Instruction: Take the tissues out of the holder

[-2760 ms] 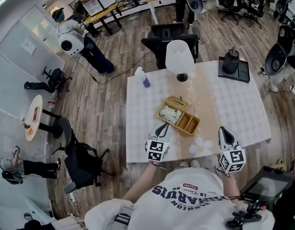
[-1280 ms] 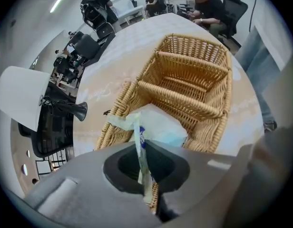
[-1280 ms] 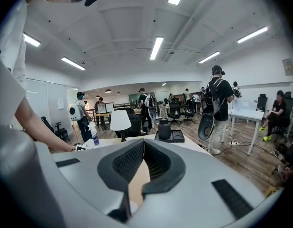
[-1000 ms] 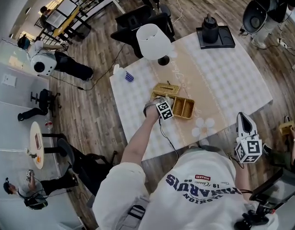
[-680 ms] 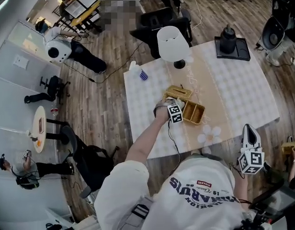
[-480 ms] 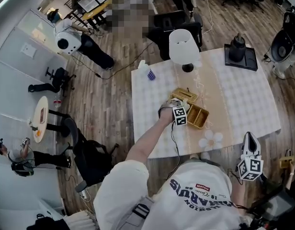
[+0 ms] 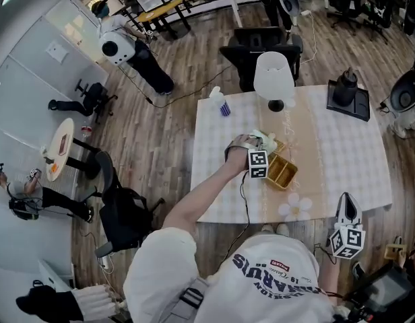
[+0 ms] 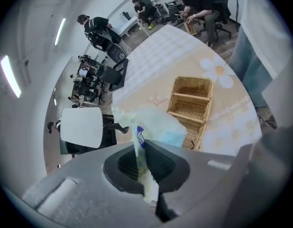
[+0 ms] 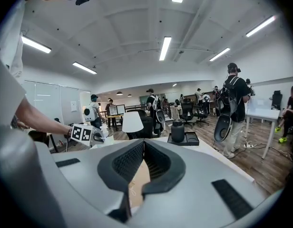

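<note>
My left gripper, clamped on the tissues by their wrapper edge to lift them, apparently clear of the holder; right gripper closed, empty, near right.

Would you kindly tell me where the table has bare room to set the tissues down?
The widest bare patch is the cloth between the basket and the tray. A smaller one lies between the bottle and the near edge. It is crowded round the basket and lamp.
</note>
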